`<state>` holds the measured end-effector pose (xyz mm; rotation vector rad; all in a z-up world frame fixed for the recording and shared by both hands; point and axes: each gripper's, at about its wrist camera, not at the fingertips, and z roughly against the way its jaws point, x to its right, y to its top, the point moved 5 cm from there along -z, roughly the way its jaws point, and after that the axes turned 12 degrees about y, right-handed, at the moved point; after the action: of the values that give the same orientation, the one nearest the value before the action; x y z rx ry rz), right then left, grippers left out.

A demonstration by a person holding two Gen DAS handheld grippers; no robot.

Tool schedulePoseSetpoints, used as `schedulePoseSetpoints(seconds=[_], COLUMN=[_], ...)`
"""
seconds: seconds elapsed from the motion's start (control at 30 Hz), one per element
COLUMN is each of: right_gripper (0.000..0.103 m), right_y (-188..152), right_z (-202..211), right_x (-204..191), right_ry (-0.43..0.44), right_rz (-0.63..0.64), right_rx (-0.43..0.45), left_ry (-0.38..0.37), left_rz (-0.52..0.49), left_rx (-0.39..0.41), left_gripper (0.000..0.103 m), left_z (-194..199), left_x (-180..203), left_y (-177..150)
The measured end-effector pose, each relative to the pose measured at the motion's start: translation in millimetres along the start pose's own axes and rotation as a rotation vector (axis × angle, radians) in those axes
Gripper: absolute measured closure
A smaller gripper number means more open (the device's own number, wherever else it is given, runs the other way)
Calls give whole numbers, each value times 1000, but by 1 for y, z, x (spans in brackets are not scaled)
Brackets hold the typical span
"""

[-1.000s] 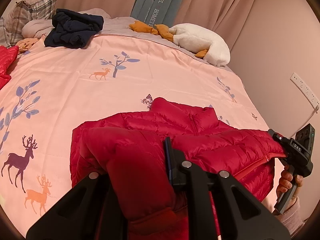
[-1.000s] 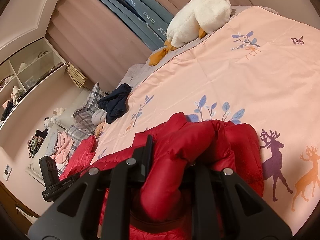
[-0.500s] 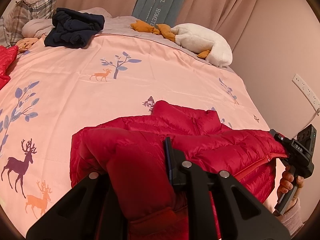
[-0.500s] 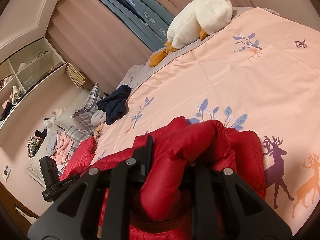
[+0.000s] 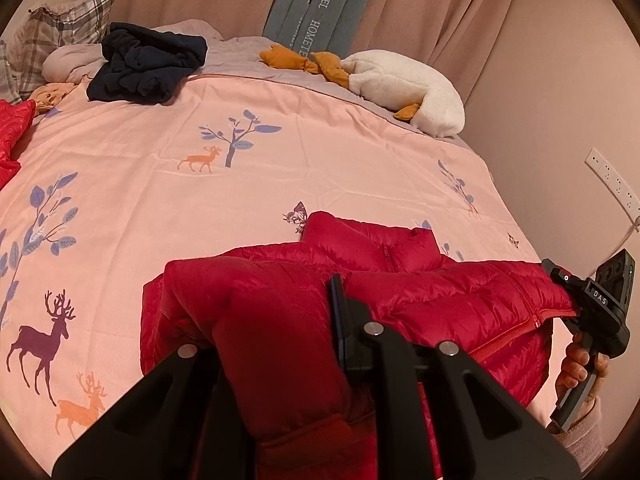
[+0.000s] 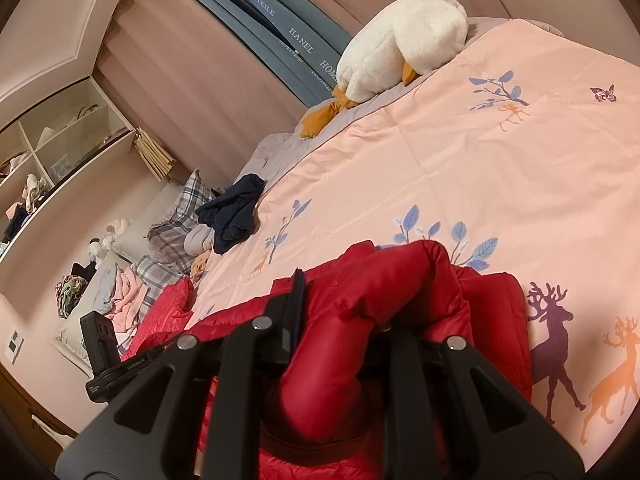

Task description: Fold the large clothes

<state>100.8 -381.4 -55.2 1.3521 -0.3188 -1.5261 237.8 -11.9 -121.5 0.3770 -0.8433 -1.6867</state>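
Red puffer jacket (image 5: 440,300) spread across the near edge of the bed (image 5: 280,168), on the pink duvet printed with deer and trees, collar pointing toward the far side. Left gripper (image 5: 280,344) clamped on a thick bunched fold of that jacket, red quilted fabric swelling up between the two black fingers. Right gripper (image 6: 340,320) likewise clamped on another puffy fold, padding bulging over and past the fingers. From the left wrist view, right gripper seen at the jacket's far right edge beside the zipper, held in a hand (image 5: 580,364) with a pale pink cuff. Further up the bed: crumpled dark navy garment (image 5: 144,68) near the plaid pillows (image 5: 60,28), white plush goose (image 5: 404,84) with orange feet lying by the curtain. Second red quilted piece (image 5: 12,132) at the left edge of the bed. Wall shelves (image 6: 60,140) with assorted items visible in the right wrist view.
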Motion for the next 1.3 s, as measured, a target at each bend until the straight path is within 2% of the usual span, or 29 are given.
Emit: schedulePoseSetpoints(seconds=[0.83, 1.3], right_gripper=[87, 87], right_y=[15, 10], right_z=[-11, -20], right_x=[3, 11], right_ry=[-9, -22], right_rz=[18, -2], right_rx=[4, -9], left_ry=[14, 27], left_rz=[9, 19], left_rx=[5, -11], left_gripper=[89, 89], left_z=[-8, -20], left_x=[0, 0], left_y=[13, 11])
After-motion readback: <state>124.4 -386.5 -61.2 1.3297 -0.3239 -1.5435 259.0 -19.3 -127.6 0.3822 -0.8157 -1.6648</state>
